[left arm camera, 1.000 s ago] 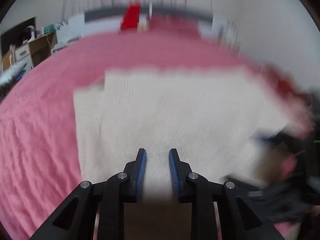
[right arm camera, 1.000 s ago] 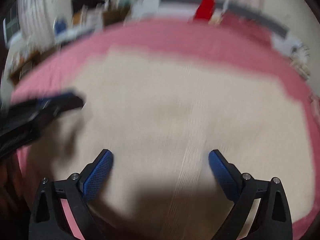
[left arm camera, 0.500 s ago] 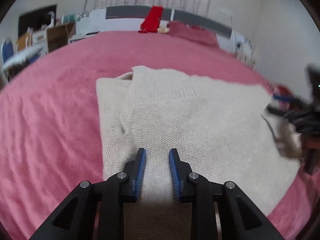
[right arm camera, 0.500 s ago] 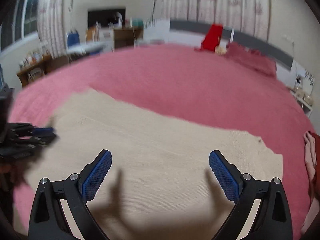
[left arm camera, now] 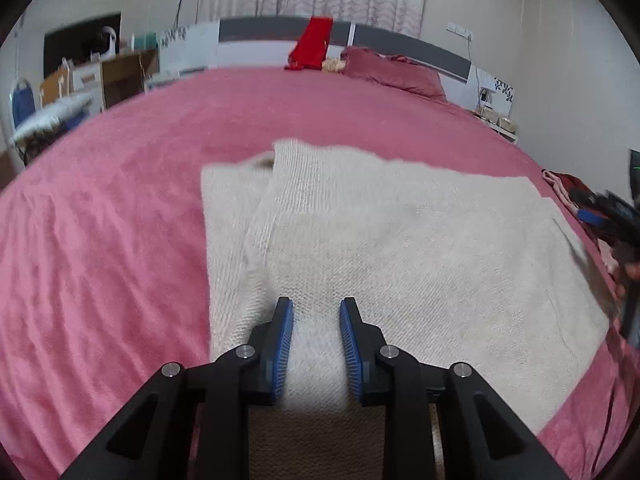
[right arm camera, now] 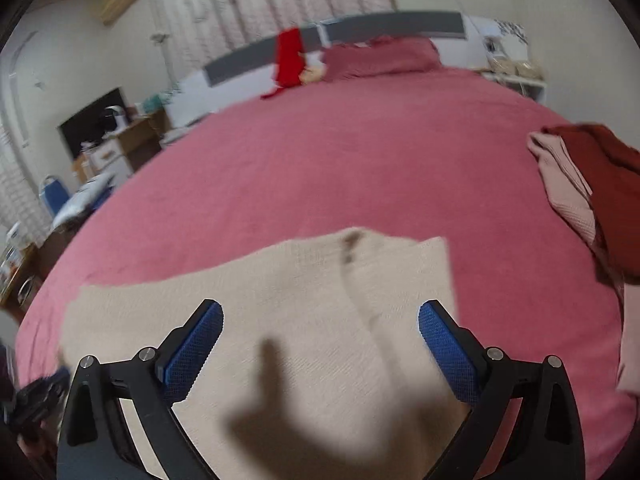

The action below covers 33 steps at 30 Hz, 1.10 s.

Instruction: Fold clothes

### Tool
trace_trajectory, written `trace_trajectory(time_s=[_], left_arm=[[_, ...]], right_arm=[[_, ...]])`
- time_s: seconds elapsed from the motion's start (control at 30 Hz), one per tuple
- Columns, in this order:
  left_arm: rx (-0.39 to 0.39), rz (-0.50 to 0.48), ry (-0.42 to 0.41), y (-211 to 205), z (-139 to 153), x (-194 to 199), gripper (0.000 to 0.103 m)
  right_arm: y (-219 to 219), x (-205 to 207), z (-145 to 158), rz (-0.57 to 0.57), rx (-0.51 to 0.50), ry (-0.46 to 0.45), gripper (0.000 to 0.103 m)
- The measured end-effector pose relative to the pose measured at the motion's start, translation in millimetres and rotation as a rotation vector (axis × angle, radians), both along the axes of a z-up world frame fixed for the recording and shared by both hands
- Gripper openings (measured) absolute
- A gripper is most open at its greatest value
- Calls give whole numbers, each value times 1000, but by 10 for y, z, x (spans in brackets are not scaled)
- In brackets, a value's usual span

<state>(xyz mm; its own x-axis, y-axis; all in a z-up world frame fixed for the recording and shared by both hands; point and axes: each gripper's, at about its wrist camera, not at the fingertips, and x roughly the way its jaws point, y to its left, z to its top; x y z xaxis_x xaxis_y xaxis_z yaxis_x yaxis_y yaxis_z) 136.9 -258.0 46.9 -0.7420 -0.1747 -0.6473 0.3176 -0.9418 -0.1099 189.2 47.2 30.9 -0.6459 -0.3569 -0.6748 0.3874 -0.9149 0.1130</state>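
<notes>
A cream knitted sweater [left arm camera: 400, 248] lies folded flat on the pink bed cover [left arm camera: 100, 240]; it also shows in the right wrist view [right arm camera: 280, 300]. My left gripper [left arm camera: 316, 322] hovers over the sweater's near left part, its jaws narrowly apart with nothing between them. My right gripper [right arm camera: 320, 328] is wide open above the sweater's near edge, and its shadow falls on the knit. The right gripper also shows at the right edge of the left wrist view [left arm camera: 612, 216].
A pile of dark red and pale pink clothes [right arm camera: 592, 192] lies on the bed to the right. A red garment [left arm camera: 314, 42] hangs on the grey headboard beside pink pillows [left arm camera: 392, 70]. Desks and clutter [left arm camera: 80, 76] stand beyond the bed's left side.
Both grippers have pulled back and tilted up from the sweater. The right gripper has swung to the sweater's right end. The sweater lies still.
</notes>
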Motion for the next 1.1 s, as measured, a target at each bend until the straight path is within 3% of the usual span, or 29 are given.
trace_trajectory(time_s=[0.1, 0.13, 0.2, 0.27, 0.4, 0.5, 0.6, 0.73, 0.8, 0.87, 1.0, 1.1], left_arm=[[-75, -19, 90, 156, 179, 60, 25], [-87, -24, 87, 167, 176, 38, 25], [-106, -13, 27, 150, 86, -41, 25], [-64, 16, -78, 43, -105, -115, 25], [-33, 52, -73, -30, -82, -88, 26], [-46, 84, -55, -46, 6, -102, 26], [-65, 125, -37, -89, 117, -174, 26], [-4, 166, -51, -224, 179, -330, 26], [41, 171, -71, -302, 187, -428, 26], [69, 162, -87, -352, 233, -532, 26], [23, 146, -69, -274, 353, -657, 26], [0, 136, -121, -278, 238, -855, 27]], right_arm=[[-126, 193, -95, 97, 85, 27, 100], [-169, 258, -127, 129, 114, 36, 100], [-253, 386, -190, 194, 170, 55, 100], [-268, 436, -269, 241, 206, 51, 100], [67, 144, -125, 108, 99, -35, 100], [129, 77, 151, 56, 53, 41, 100], [13, -42, 285, 86, 68, 121, 100], [-182, -429, 40, 103, 178, 99, 100], [-391, -529, -169, 95, 186, 40, 103], [-504, -436, -302, 86, 156, 43, 103], [-432, -484, -345, 78, 154, 71, 103], [-339, -550, -339, 78, 153, 75, 103]])
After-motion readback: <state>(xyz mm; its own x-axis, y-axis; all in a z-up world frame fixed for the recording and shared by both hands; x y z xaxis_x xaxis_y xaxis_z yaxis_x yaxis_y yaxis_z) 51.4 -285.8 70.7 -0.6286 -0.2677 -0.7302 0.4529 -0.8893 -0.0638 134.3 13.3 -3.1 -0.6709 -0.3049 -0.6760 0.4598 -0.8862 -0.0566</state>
